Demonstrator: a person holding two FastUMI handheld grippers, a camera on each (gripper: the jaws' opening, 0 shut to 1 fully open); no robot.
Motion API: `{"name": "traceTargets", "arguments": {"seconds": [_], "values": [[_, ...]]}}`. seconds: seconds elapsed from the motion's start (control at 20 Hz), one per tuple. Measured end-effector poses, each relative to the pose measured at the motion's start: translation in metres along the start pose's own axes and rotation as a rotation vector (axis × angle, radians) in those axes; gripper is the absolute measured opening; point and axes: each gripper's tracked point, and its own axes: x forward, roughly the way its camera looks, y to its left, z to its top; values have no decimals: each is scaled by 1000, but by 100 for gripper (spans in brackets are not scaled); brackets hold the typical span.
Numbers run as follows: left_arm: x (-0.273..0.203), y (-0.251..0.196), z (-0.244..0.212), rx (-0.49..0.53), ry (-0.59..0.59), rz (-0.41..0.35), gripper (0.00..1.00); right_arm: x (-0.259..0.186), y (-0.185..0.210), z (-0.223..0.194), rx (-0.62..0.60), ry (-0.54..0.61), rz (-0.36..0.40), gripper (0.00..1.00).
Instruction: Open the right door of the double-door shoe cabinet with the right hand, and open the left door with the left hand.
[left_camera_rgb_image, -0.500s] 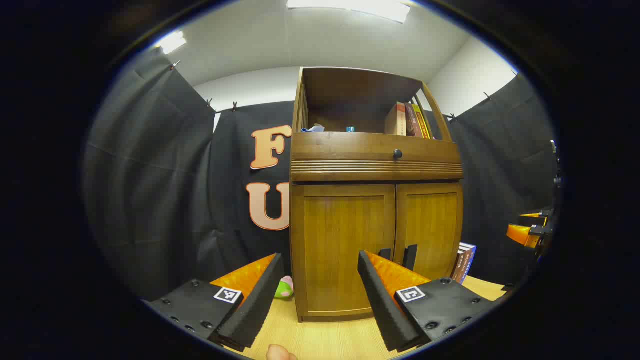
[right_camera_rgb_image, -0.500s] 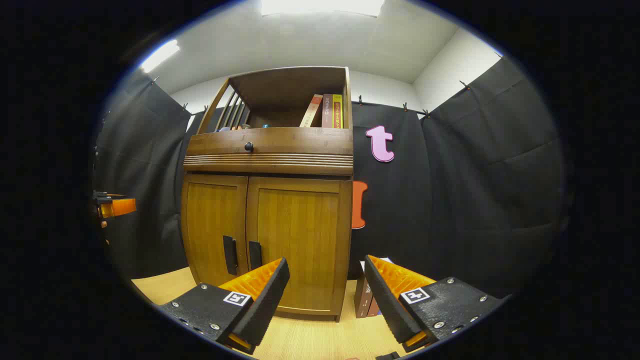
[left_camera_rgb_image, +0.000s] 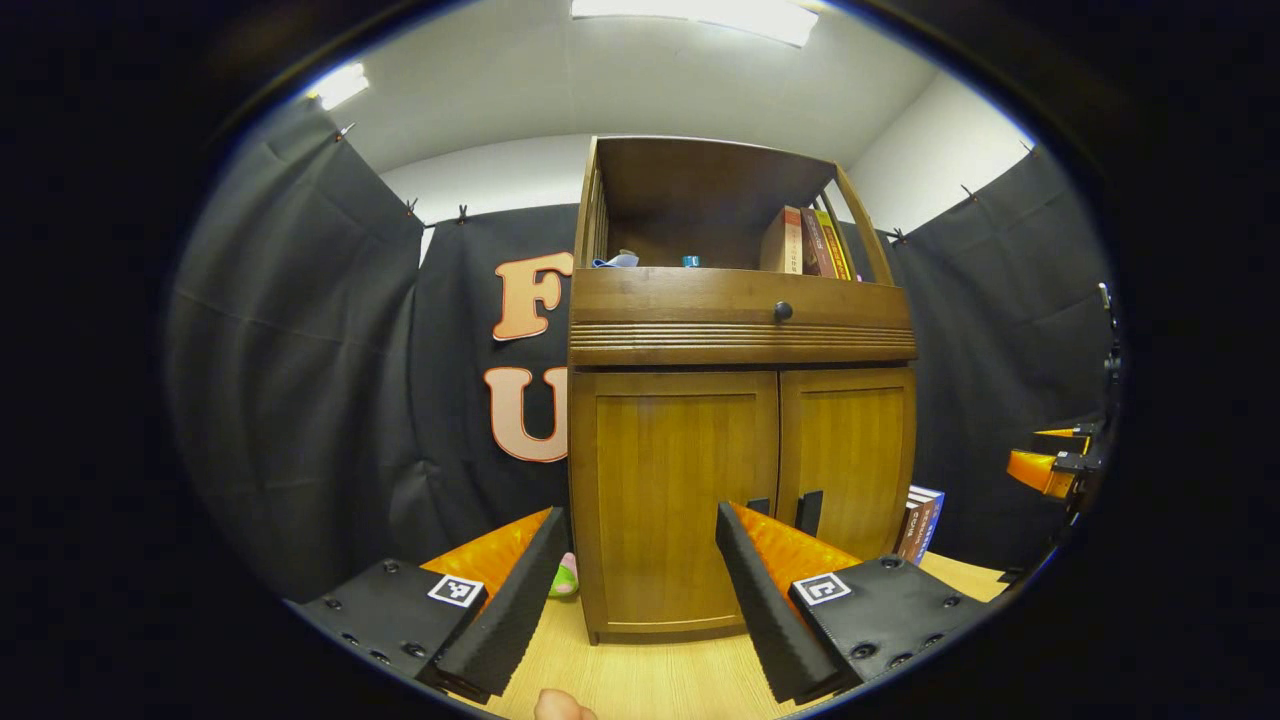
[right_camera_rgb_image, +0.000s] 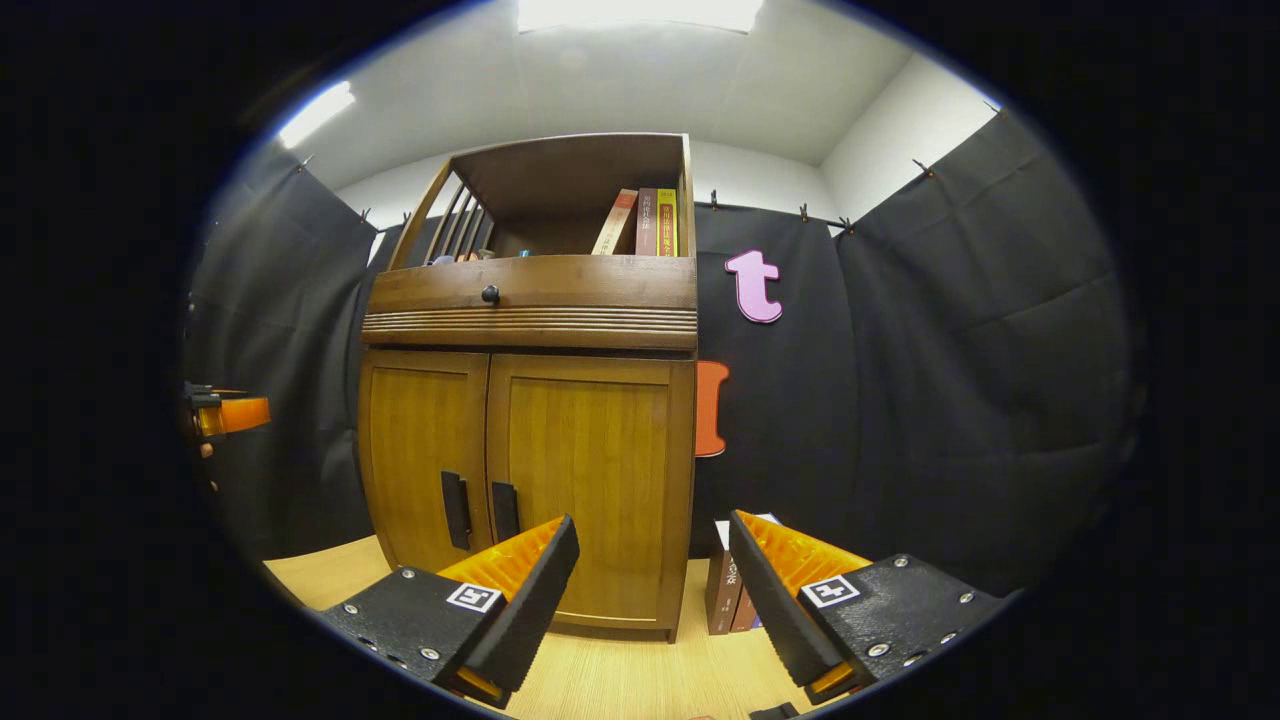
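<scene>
Both my grippers are spread wide and holding nothing: the left gripper hangs in front of the left door, and the right gripper is near the right door. The shoe cabinet stands on the wooden floor, both doors closed, dark handles side by side at the middle seam. Books lean beside its right side.

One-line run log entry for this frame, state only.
phase: approach | shoe cabinet doors: both shut | left hand-held gripper: open, facing left door | right hand-held gripper: open, short of right door
</scene>
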Motion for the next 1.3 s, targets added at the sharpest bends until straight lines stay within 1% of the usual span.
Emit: {"name": "traceTargets", "arguments": {"seconds": [0.05, 0.1, 0.15, 0.2, 0.3, 0.35, 0.4, 0.45, 0.5, 0.55, 0.6, 0.65, 0.7, 0.75, 0.9, 1.05, 1.3], "values": [[0, 0, 1, 3, 0, 0, 95, 0, 0, 1, -2, -1, -1, 93], [-1, 0, 0, 8, 1, 2, 95, 0, -1, 1, -3, -3, -3, 100], [-3, 0, 1, 11, 1, 3, 95, 0, 0, 1, -3, -2, -2, 100], [-3, -1, 1, 13, -1, -1, 95, 0, 1, 0, -1, -1, 0, 93], [-3, -2, 2, 14, -4, -4, 95, 2, 3, -2, 1, 5, 3, 93], [-5, -2, 3, 16, -6, -4, 95, 3, 4, -3, 1, 8, 4, 100], [-5, -1, 4, 17, -9, -3, 95, 3, 6, -5, 0, 12, 6, 100], [-5, -1, 3, 18, -9, -3, 95, 6, 9, -7, 1, 16, 10, 93], [-6, -1, 2, 18, -8, -3, 98, 8, 12, -9, 4, 21, 15, 93], [-5, -1, 2, 15, -5, -6, 96, 12, 17, -14, 8, 26, 23, 93], [-4, 0, 1, 12, -2, -8, 95, 16, 23, -19, 12, 33, 34, 93], [-3, 2, -1, 11, 3, -9, 98, 21, 29, -26, 17, 47, 42, 93], [-2, 2, -3, 10, 7, -9, 96, 25, 36, -32, 24, 59, 51, 93], [-1, 2, -4, 10, 11, -9, 98, 31, 45, -37, 33, 69, 64, 93], [-5, 11, -8, 25, 13, 19, 95, 46, 70, -52, 72, 98, 95, 93], [-10, 20, -10, 28, 9, 32, 95, 62, 98, -69, 103, 133, 128, 93], [-9, 32, -20, 27, 29, 39, 95, 103, 135, -89, 112, 136, 132, 93]]}}
